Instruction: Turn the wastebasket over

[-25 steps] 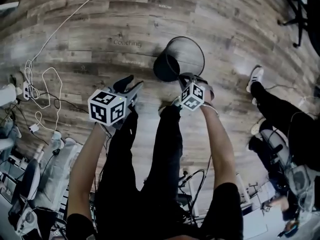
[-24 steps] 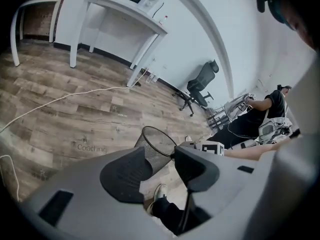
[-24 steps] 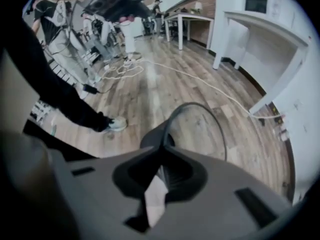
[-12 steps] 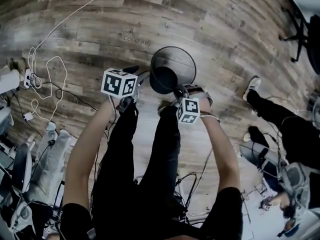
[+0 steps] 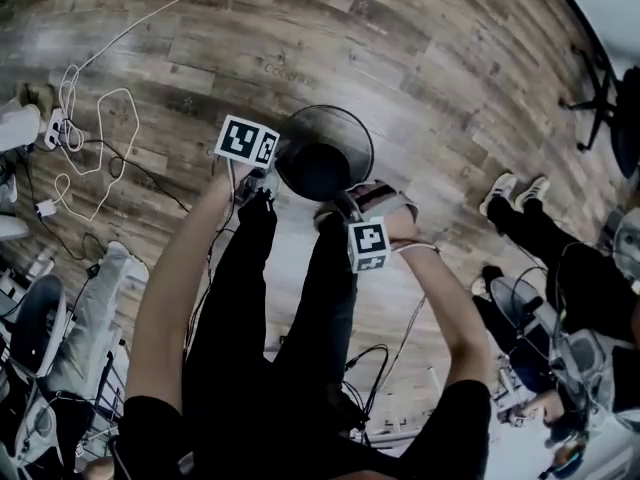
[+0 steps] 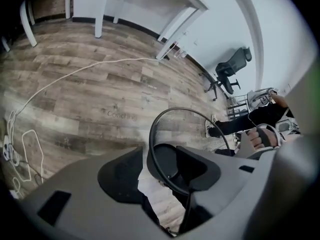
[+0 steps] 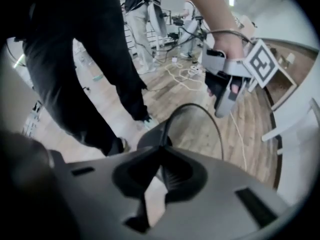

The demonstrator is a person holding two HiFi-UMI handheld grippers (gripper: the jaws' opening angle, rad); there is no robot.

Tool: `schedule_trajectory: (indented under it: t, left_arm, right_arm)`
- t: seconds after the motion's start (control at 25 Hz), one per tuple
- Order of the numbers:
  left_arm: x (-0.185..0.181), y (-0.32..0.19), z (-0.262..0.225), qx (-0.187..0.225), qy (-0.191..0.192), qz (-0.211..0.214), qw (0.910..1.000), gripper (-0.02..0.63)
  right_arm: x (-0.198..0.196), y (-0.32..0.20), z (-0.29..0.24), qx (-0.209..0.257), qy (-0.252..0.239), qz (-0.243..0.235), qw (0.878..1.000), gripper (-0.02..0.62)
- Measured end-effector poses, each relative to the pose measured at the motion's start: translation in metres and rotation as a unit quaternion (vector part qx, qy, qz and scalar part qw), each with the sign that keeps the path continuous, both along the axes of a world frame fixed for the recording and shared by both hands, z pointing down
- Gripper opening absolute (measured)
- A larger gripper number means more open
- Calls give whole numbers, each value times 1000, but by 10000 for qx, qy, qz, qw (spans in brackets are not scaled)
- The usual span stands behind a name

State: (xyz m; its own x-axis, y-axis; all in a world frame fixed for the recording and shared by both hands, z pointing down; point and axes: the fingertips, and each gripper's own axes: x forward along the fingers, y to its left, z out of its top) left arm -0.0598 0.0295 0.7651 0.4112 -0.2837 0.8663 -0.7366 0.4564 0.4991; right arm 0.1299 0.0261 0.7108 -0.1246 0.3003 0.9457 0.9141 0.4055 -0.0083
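In my right gripper view, the right gripper (image 7: 160, 151) has its jaws pinched together on the thin top rim of the black round wire-mesh wastebasket (image 7: 152, 134). The head view barely shows that grip, tucked just above the marker cube. My left gripper view shows the left gripper (image 6: 160, 151) with its jaws spread wide, having just been opening. The near arc of the rim runs between them, close to the right-hand jaw, and neither pad presses on it. From the head camera I see the wastebasket tipped with its mouth facing up at me, between the two grippers and just ahead of the wearer's black-trousered legs (image 5: 300, 308). I cannot tell whether its base touches the floor. The grey-brown wood-plank floor (image 5: 200, 48) carries a looped white cable (image 5: 63, 126) at left, and another person's legs (image 5: 530, 218) show at right. Only the left gripper view adds white table legs (image 6: 98, 9) and a black office chair (image 6: 230, 71) by a white wall.
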Motion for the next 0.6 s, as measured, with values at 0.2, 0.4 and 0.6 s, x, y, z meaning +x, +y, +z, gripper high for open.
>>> schedule_trajectory:
  t: [0.2,0.4,0.6]
  left_arm:
    - [1,47,23,-364,293,-131,9988,242]
    - [14,71,29,-460,606,-359,9965,96]
    - [16,86,23,-411,787,-1050,9905,81]
  right_arm:
    - [-10,23,-15,-60,-182,-549,9983,51]
    - [-11,37,-20,-54,-198,-993,9948,51]
    - [-4,45,-19,-84,-149,-1142,9933,51]
